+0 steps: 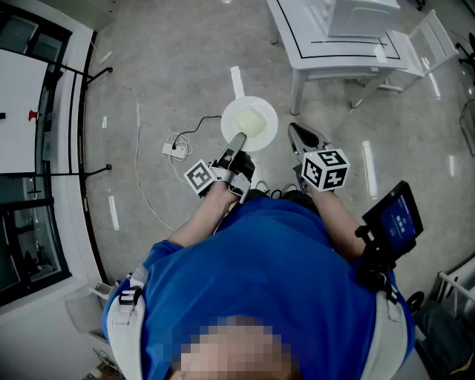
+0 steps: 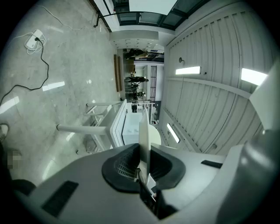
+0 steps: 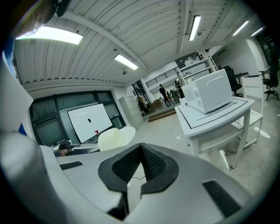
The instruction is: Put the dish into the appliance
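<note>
so the left gripper (image 1: 237,142) has its jaws clamped on the near rim of the plate (image 1: 251,119), held flat and well short of the microwave (image 1: 362,15) on the tabletop (image 1: 330,63) ahead to its right, while the right gripper (image 1: 300,138), jaws together and empty, hangs nearer that microwave.

- I see even, bright light from the ceiling strip lights (image 3: 49,35), which burn out to white in the left gripper view and right gripper view.
- The glossy floor (image 1: 178,67) throws back pale glare streaks; shadows are faint.
- Both gripper views bend hard towards black corners.
- The nearest foreground looks soft on my feed.
</note>
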A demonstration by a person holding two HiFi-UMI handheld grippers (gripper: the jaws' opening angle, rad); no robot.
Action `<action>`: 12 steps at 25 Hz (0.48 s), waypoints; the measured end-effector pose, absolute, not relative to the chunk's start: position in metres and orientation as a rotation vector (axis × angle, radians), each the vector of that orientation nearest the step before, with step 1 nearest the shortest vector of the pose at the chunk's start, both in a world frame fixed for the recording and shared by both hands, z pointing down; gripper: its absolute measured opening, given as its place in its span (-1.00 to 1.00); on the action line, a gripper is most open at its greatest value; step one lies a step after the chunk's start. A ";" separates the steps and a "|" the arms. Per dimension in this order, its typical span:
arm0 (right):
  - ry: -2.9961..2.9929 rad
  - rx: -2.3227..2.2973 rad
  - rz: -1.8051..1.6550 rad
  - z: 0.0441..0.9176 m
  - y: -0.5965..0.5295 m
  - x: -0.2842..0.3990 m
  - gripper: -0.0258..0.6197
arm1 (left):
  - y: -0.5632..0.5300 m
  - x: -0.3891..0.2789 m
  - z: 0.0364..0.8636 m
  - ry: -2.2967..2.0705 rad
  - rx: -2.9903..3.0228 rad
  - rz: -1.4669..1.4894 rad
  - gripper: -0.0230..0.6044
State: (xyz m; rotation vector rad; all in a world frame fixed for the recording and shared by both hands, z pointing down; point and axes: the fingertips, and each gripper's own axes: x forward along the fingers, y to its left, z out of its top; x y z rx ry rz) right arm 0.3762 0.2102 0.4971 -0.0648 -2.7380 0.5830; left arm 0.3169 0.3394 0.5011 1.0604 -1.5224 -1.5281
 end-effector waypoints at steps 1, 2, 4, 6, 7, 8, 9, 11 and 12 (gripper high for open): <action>-2.738 -0.064 0.581 0.497 0.210 0.376 -0.92 | 0.339 0.317 0.501 -1.522 1.061 -1.528 -0.84; -2.740 -0.063 0.579 0.497 0.210 0.376 -0.92 | 0.339 0.317 0.500 -1.522 1.061 -1.528 -0.84; -2.745 -0.060 0.573 0.496 0.210 0.376 -0.92 | 0.340 0.317 0.500 -1.523 1.062 -1.527 -0.84; -2.755 -0.057 0.566 0.494 0.209 0.375 -0.92 | 0.340 0.318 0.499 -1.525 1.061 -1.529 -0.84; -2.760 -0.057 0.560 0.494 0.209 0.375 -0.92 | 0.340 0.318 0.499 -1.526 1.060 -1.530 -0.84; -2.764 -0.058 0.554 0.493 0.209 0.376 -0.92 | 0.341 0.318 0.500 -1.529 1.059 -1.532 -0.84; -2.768 -0.059 0.548 0.493 0.209 0.376 -0.92 | 0.341 0.319 0.500 -1.531 1.058 -1.533 -0.84; -2.773 -0.061 0.539 0.493 0.209 0.375 -0.92 | 0.342 0.319 0.500 -1.534 1.058 -1.540 -0.84; -2.775 -0.062 0.535 0.492 0.210 0.375 -0.92 | 0.343 0.319 0.499 -1.534 1.058 -1.546 -0.84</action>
